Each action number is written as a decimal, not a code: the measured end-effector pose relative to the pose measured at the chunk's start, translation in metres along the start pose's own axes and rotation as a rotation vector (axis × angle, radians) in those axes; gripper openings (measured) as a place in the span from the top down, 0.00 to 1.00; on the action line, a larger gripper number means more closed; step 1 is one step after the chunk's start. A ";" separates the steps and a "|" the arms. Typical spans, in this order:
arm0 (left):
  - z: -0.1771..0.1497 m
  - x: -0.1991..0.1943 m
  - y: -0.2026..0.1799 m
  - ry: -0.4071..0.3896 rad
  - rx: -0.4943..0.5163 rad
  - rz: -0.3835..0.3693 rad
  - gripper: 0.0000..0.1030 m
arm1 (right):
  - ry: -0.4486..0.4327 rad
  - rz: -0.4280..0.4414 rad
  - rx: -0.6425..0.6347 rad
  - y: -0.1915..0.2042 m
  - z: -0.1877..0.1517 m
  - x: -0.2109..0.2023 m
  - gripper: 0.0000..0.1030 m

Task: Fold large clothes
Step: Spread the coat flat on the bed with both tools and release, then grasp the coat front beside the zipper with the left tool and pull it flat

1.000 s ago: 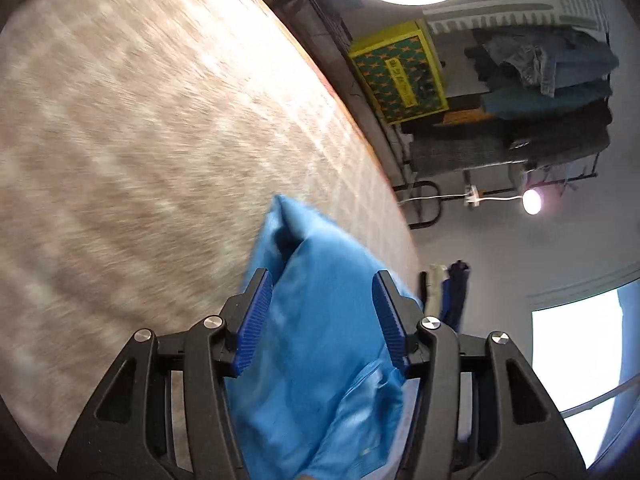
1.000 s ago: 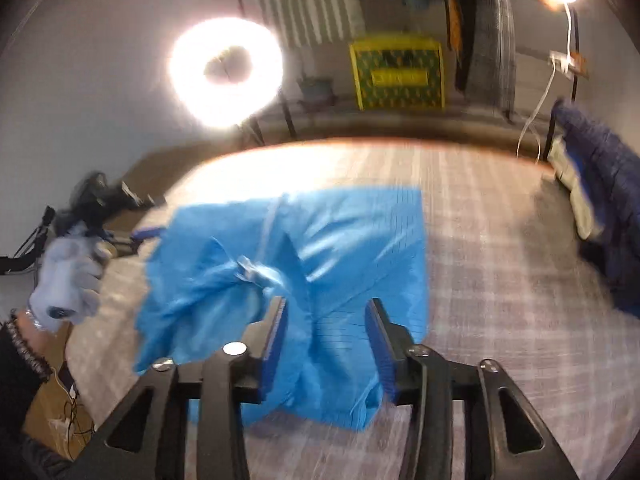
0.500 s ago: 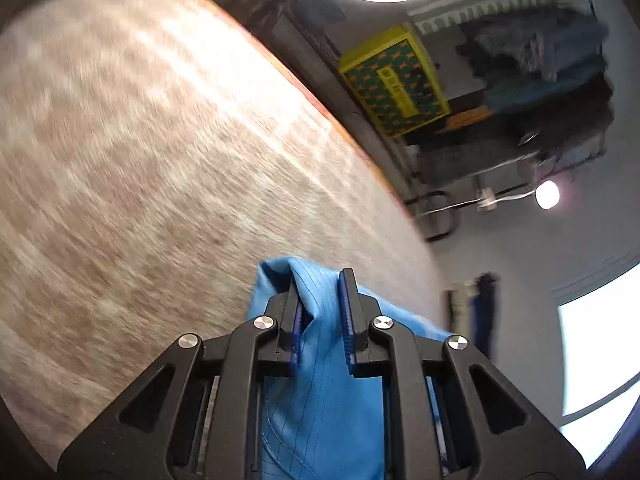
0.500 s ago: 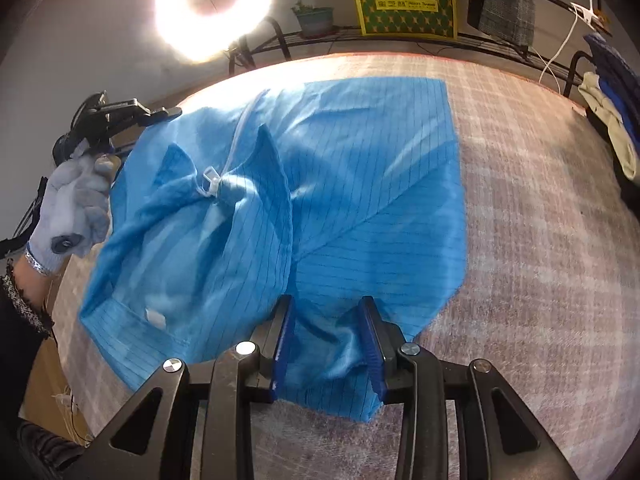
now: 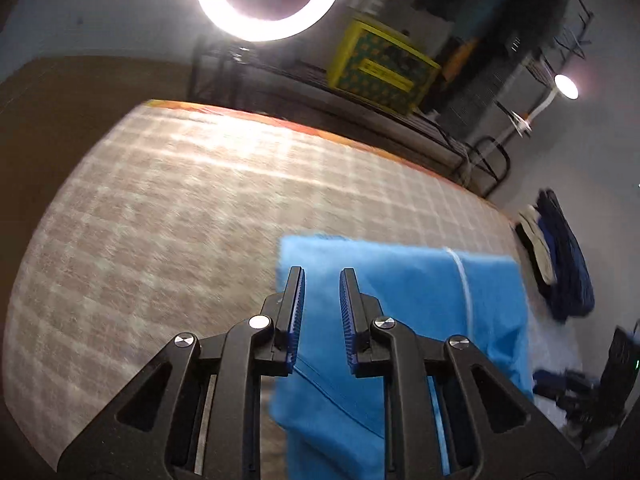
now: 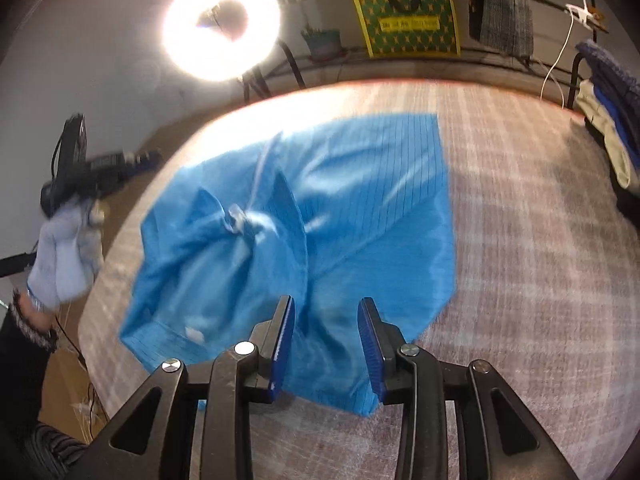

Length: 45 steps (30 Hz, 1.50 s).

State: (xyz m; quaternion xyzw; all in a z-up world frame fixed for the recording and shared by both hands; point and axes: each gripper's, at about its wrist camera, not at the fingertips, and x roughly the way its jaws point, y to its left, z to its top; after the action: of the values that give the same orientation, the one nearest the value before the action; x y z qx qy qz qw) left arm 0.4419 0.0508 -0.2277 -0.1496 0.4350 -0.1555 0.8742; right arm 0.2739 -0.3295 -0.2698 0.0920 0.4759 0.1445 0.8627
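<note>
A large blue garment [image 6: 360, 208] with a white zipper lies partly folded and rumpled on the checked table [image 6: 540, 240]. My right gripper [image 6: 326, 312] is open just above the garment's near edge, with cloth showing between the fingers but not pinched. In the left wrist view the garment [image 5: 420, 292] lies right of centre. My left gripper [image 5: 322, 280] is open a little over the garment's left edge, holding nothing. My gloved left hand with its gripper [image 6: 68, 216] shows at the table's left side in the right wrist view.
A ring light [image 6: 222, 26] stands behind the table. A yellow-green box [image 6: 408, 20] sits on a rack at the back. A pile of dark blue and cream clothes [image 6: 612, 120] lies at the right edge. The table's far edge [image 5: 320, 132] is orange.
Both grippers opened and let go of the garment. The left gripper swung away to the left side of the table. The right gripper pulled back a little from the cloth.
</note>
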 end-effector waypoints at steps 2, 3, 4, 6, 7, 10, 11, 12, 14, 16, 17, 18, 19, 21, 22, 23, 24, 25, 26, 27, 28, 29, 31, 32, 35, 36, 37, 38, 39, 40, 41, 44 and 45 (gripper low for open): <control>-0.015 0.010 -0.014 0.057 0.019 -0.044 0.85 | -0.016 0.034 0.008 0.001 0.004 -0.003 0.65; -0.023 0.012 -0.017 0.069 0.036 -0.032 0.85 | -0.022 0.047 0.006 0.003 0.006 -0.004 0.65; -0.030 0.018 -0.018 0.084 0.057 -0.008 0.85 | -0.024 0.056 0.000 0.007 0.008 -0.004 0.65; -0.043 0.034 -0.015 0.130 0.079 0.056 0.85 | -0.021 0.074 -0.009 0.012 0.008 -0.003 0.65; -0.048 0.041 -0.012 0.150 0.088 0.101 0.85 | -0.014 0.078 -0.008 0.012 0.007 0.000 0.65; -0.049 0.026 -0.012 0.136 0.041 0.100 0.85 | -0.010 0.068 -0.005 0.010 0.004 0.002 0.64; -0.046 0.016 -0.016 0.115 0.037 0.089 0.85 | -0.012 0.070 -0.003 0.009 0.005 0.001 0.64; -0.043 0.000 -0.020 0.088 0.032 0.069 0.85 | -0.017 0.083 0.002 0.006 0.006 0.000 0.63; -0.041 -0.024 -0.037 0.063 0.024 -0.010 0.85 | -0.023 0.111 0.021 0.002 0.009 -0.002 0.63; -0.051 -0.040 -0.062 0.084 0.024 -0.114 0.85 | -0.035 0.145 0.049 -0.002 0.014 -0.004 0.63; -0.059 -0.040 -0.076 0.116 0.022 -0.160 0.85 | -0.039 0.169 0.064 -0.004 0.018 -0.003 0.64; -0.066 -0.038 -0.086 0.141 0.012 -0.194 0.85 | -0.037 0.188 0.074 -0.006 0.020 -0.002 0.65; -0.075 -0.033 -0.096 0.177 -0.010 -0.250 0.85 | -0.036 0.203 0.086 -0.007 0.023 0.000 0.65; -0.090 -0.017 -0.113 0.257 -0.052 -0.328 0.85 | -0.026 0.235 0.089 -0.009 0.030 0.006 0.65; -0.097 -0.007 -0.119 0.292 -0.083 -0.365 0.84 | -0.018 0.246 0.082 -0.009 0.032 0.010 0.64; -0.104 -0.001 -0.125 0.317 -0.104 -0.387 0.80 | -0.013 0.250 0.071 -0.008 0.034 0.013 0.62; -0.108 0.005 -0.132 0.333 -0.115 -0.397 0.77 | -0.004 0.248 0.052 -0.006 0.036 0.017 0.59; -0.109 0.011 -0.137 0.333 -0.109 -0.387 0.69 | 0.000 0.233 0.035 -0.004 0.038 0.020 0.54; -0.110 0.013 -0.141 0.323 -0.099 -0.373 0.64 | -0.002 0.220 0.026 -0.003 0.041 0.022 0.53; -0.109 0.016 -0.144 0.313 -0.096 -0.367 0.62 | -0.006 0.209 0.028 -0.004 0.044 0.025 0.53; -0.108 0.020 -0.147 0.311 -0.103 -0.363 0.61 | -0.009 0.215 0.037 -0.006 0.046 0.027 0.53; -0.106 0.025 -0.147 0.309 -0.111 -0.354 0.61 | -0.009 0.233 0.054 -0.008 0.049 0.030 0.53; -0.105 0.037 -0.146 0.299 -0.128 -0.340 0.61 | -0.010 0.244 0.069 -0.011 0.054 0.035 0.53; -0.104 0.043 -0.144 0.297 -0.135 -0.334 0.61 | -0.012 0.240 0.066 -0.010 0.056 0.038 0.54; -0.108 0.056 -0.143 0.304 -0.157 -0.334 0.61 | -0.007 0.246 0.054 -0.007 0.062 0.048 0.55; -0.110 0.058 -0.142 0.307 -0.151 -0.333 0.61 | -0.004 0.242 0.047 -0.004 0.062 0.050 0.60; -0.112 0.060 -0.142 0.302 -0.139 -0.328 0.68 | 0.000 0.239 0.036 -0.001 0.063 0.053 0.63; -0.114 0.059 -0.141 0.298 -0.125 -0.334 0.84 | 0.004 0.230 0.025 0.002 0.063 0.056 0.64; -0.115 0.060 -0.143 0.300 -0.110 -0.346 0.90 | 0.009 0.217 0.016 0.005 0.063 0.058 0.68; -0.117 0.061 -0.145 0.300 -0.090 -0.350 0.94 | 0.018 0.194 0.004 0.008 0.062 0.061 0.70; -0.118 0.060 -0.148 0.292 -0.066 -0.353 0.96 | 0.027 0.175 -0.009 0.010 0.062 0.065 0.71; -0.124 0.060 -0.159 0.298 0.005 -0.375 0.98 | 0.046 0.102 -0.032 0.013 0.061 0.073 0.75; -0.129 0.061 -0.162 0.307 0.026 -0.379 0.98 | 0.051 0.077 -0.032 0.011 0.061 0.076 0.75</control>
State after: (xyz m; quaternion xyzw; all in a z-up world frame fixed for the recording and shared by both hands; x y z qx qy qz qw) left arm 0.3503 -0.1368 -0.2815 -0.1919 0.5248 -0.3434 0.7549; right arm 0.3622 -0.2946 -0.2941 0.0930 0.4916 0.1876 0.8453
